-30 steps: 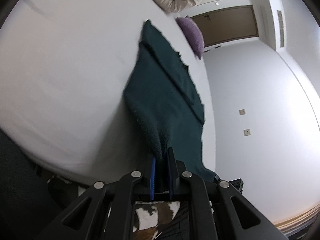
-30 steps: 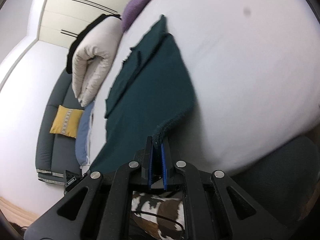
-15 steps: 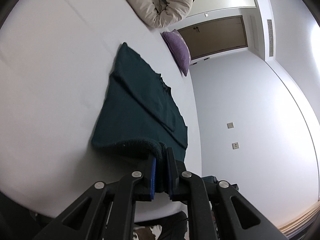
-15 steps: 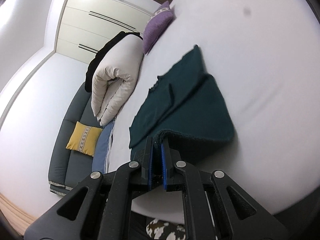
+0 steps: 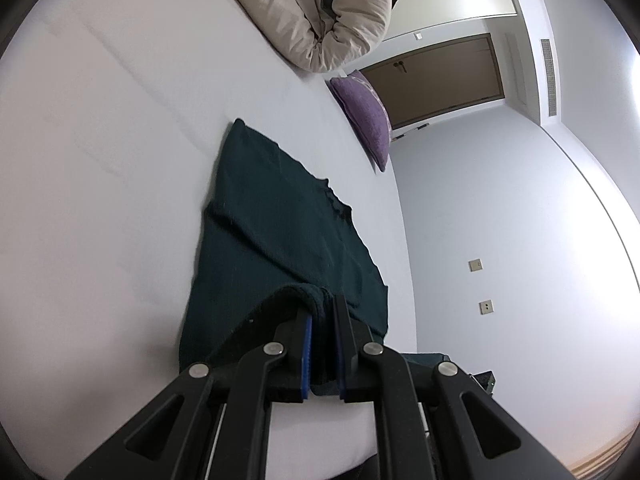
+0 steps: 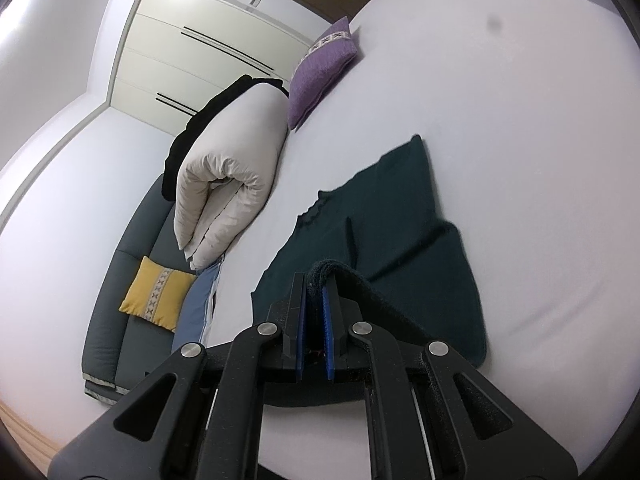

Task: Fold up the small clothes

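A dark green knitted garment point(image 5: 276, 220) lies on the white bed point(image 5: 100, 160), its far part flat with the sleeves folded in. My left gripper point(image 5: 322, 312) is shut on the garment's thick near hem, lifted off the sheet and curled over the flat part. In the right wrist view the same garment point(image 6: 404, 216) spreads ahead, and my right gripper point(image 6: 316, 284) is shut on the other end of that rolled hem. The hem runs off to the right from those fingers. The lifted cloth hides what lies under it.
A rolled beige duvet point(image 5: 320, 12) and a purple cushion point(image 5: 366, 116) lie at the far end of the bed. A grey sofa point(image 6: 132, 264) with a yellow cushion point(image 6: 156, 298) stands beside the bed. A brown door point(image 5: 436, 80) and white wardrobes point(image 6: 208, 52) are behind.
Both grippers carried the near hem up from the bed's edge and forward over the garment, doubling its near part over. More of the bed's far end has come into view.
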Action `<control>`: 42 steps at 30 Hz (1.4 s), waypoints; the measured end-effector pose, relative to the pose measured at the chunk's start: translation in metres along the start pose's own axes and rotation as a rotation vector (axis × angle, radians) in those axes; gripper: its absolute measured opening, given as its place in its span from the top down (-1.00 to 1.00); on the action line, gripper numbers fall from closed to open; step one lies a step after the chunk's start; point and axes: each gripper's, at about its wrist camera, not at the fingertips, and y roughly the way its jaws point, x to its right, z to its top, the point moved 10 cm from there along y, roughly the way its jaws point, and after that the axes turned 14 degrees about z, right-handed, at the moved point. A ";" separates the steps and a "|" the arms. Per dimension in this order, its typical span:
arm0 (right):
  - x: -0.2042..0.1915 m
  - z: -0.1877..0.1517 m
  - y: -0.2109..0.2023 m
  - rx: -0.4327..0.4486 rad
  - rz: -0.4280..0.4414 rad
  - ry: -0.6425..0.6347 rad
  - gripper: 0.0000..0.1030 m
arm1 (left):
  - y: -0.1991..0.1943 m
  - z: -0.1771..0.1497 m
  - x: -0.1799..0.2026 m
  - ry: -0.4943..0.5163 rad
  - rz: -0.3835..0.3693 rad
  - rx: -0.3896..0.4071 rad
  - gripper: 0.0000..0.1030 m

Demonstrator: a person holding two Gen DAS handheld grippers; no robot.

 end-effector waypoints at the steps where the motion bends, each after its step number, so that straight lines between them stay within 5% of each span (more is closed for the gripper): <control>1: 0.001 0.004 0.004 0.000 -0.004 -0.004 0.88 | 0.004 0.005 0.001 0.000 0.004 0.001 0.80; 17: 0.041 0.079 0.109 -0.003 -0.055 0.003 0.88 | 0.075 0.084 0.020 0.018 0.073 0.028 0.80; 42: 0.189 0.175 0.261 -0.009 -0.260 0.110 0.86 | 0.215 0.178 -0.006 0.037 0.257 0.008 0.77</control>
